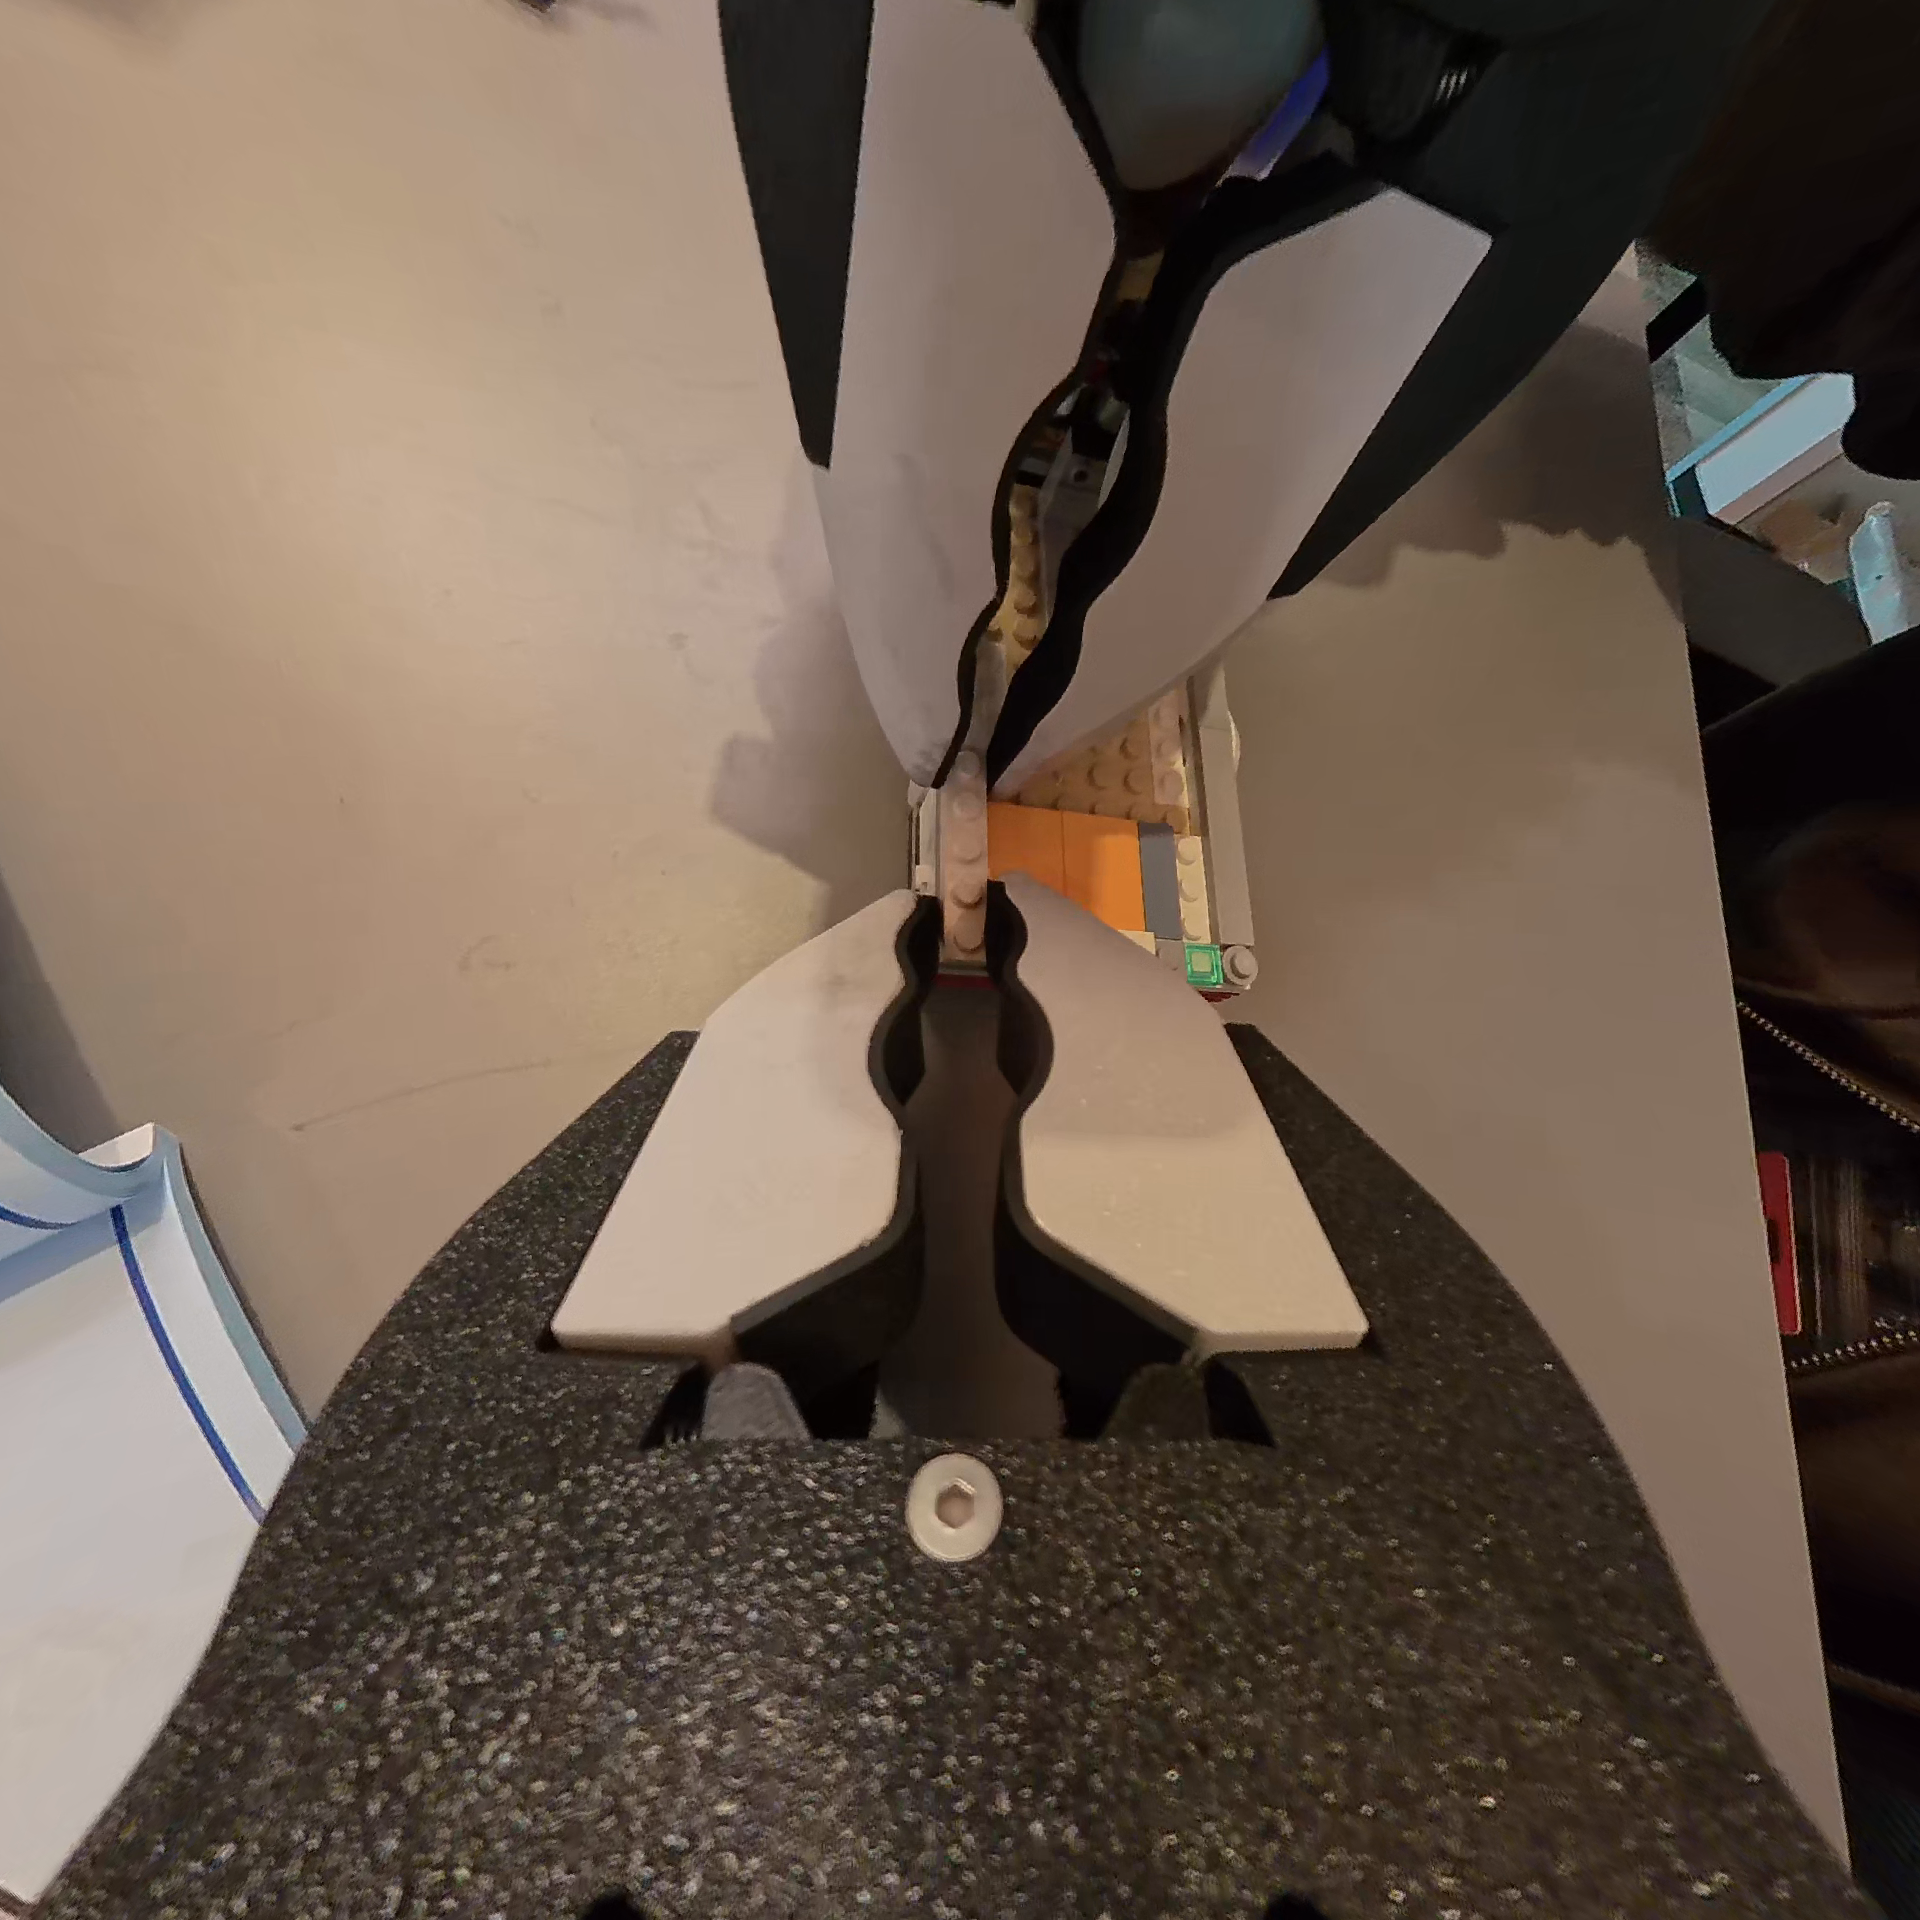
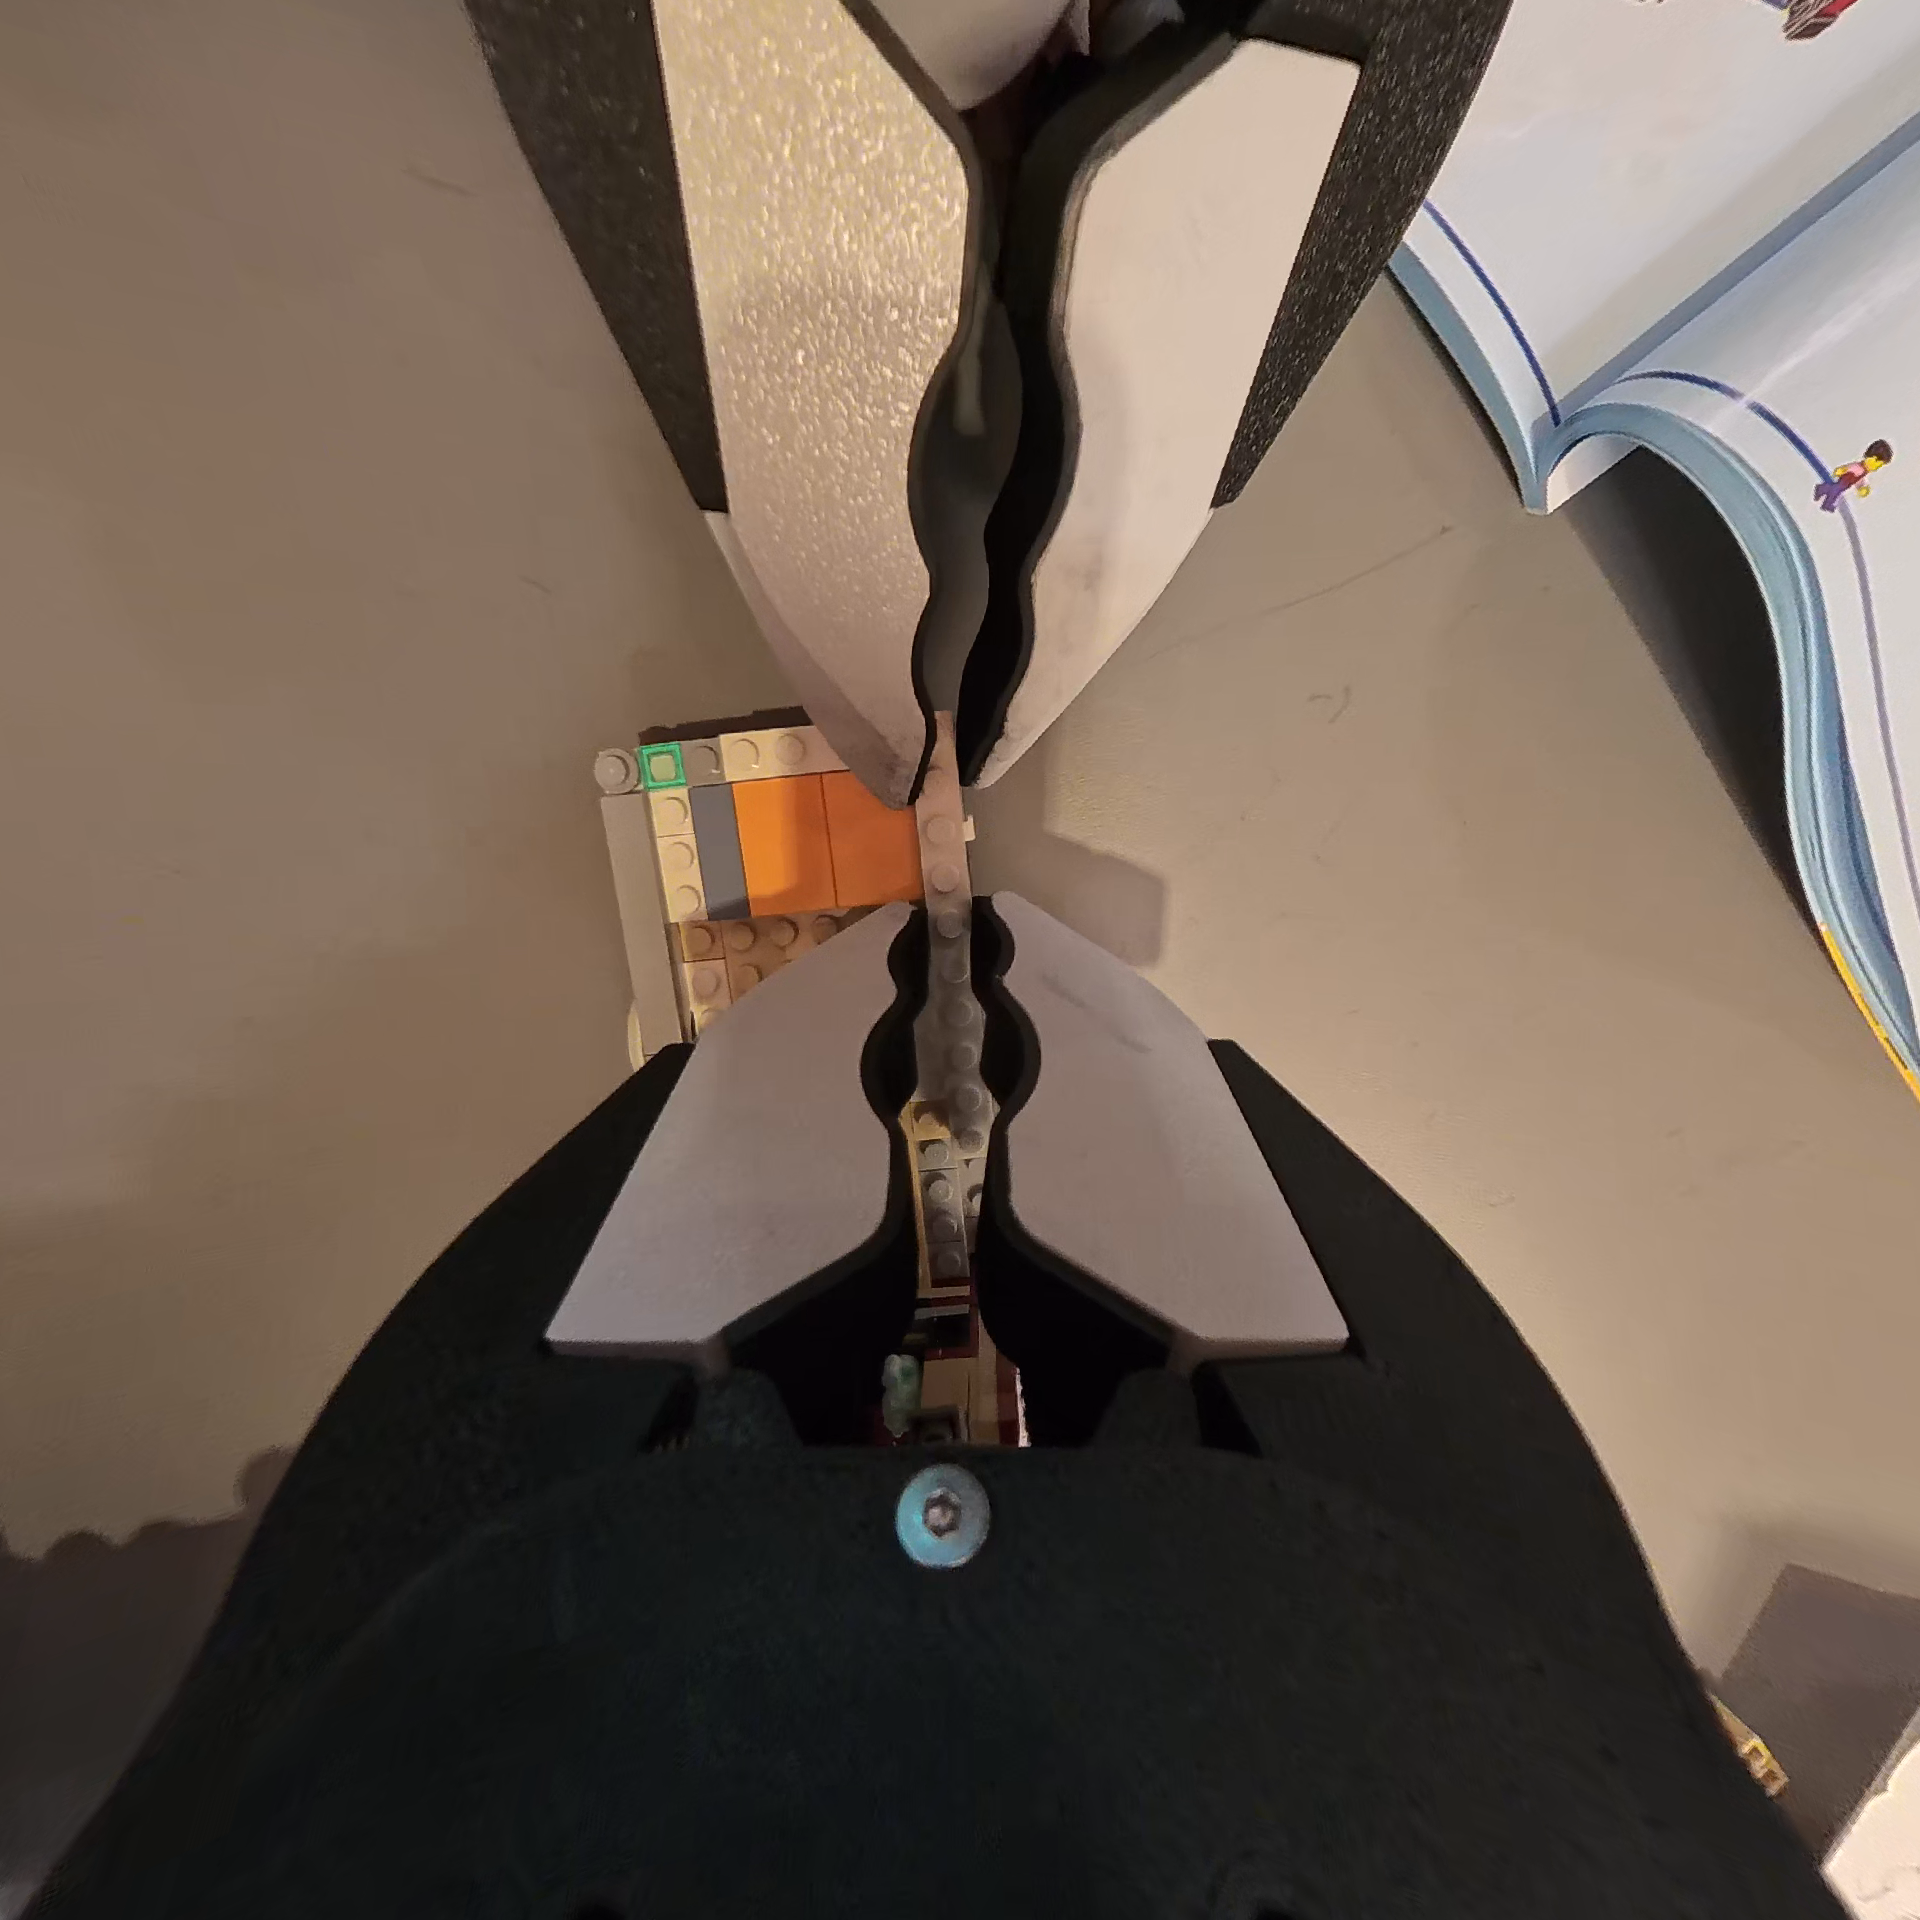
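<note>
Both our claws meet head-on over a small toy-brick model on the beige tabletop [image 1: 364, 520]. Our left claw [image 1: 961, 909] is clamped on the near end of a long grey studded plastic strip [image 1: 964, 842] along the model's edge; our right claw [image 2: 945, 925] grips the far end of the same strip. Beside the strip lie smooth orange tiles [image 1: 1060, 862] and a green translucent tile [image 1: 1202, 961]. Uneven squeezing or twisting could, we judge, snap the strip off or split the model [image 2: 727, 862].

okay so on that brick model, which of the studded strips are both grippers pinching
The long light grey single-stud strip along the model's edge beside the orange tiles. The left gripper and right gripper clamp its opposite ends; the tan studded plates sit untouched.
</note>
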Demonstrator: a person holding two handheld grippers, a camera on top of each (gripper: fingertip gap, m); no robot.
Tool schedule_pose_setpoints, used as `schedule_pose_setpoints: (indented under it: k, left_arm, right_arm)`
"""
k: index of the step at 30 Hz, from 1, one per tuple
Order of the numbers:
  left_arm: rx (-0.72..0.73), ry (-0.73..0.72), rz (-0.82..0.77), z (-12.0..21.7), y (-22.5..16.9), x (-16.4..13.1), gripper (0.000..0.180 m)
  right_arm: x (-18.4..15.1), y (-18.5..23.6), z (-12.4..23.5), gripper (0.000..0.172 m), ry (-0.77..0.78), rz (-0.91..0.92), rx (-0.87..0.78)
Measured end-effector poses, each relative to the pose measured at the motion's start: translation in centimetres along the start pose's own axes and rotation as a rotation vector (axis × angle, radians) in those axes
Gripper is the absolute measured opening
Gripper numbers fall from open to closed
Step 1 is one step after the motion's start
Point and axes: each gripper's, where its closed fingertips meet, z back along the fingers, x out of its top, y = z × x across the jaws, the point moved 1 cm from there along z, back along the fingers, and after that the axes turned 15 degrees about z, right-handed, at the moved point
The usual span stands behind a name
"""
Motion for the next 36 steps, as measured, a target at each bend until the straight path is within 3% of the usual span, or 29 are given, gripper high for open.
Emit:
schedule_pose_setpoints:
  k: [5,8,36]
  left_arm:
    - [-0.002,0.004,-0.004,0.0,-0.1,0.0,0.010]
    - [-0.007,-0.003,-0.010,-0.1,-0.3,0.1,0.010]
    - [-0.022,0.033,-0.042,-0.5,-1.2,-0.2,0.009]
  right_arm:
    - [0.2,0.0,0.3,0.007,-0.028,-0.002,-0.013]
    - [1.4,-0.4,1.8,0.007,-0.143,-0.043,-0.031]
    - [-1.4,1.5,1.9,0.009,0.083,-0.036,0.071]
